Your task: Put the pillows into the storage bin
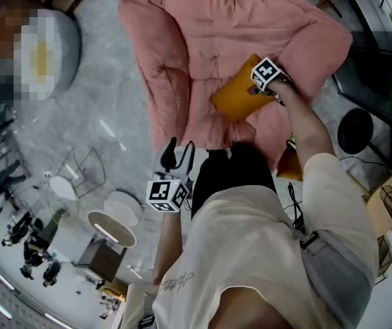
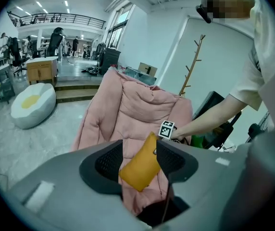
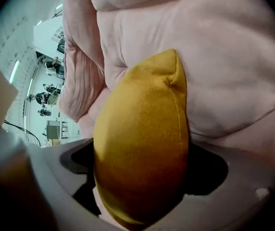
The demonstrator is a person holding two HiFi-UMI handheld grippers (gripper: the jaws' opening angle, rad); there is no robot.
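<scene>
The pillow lies on the pink chair, at 1 o'clock in the head view. The right gripper straddles it, jaws wide open: sink deeper, then pinch mid-bulk. The left gripper, open and empty, hangs at 7 o'clock.

Right gripper view: yellow pillow fills the gap and covers the inner faces of the 2 jaws. Head view: orange thing is mostly hidden behind the right forearm, can't tell what. Dark shape sits half under the person's torso, unclear. Left gripper view: people at the back are too small to read.
</scene>
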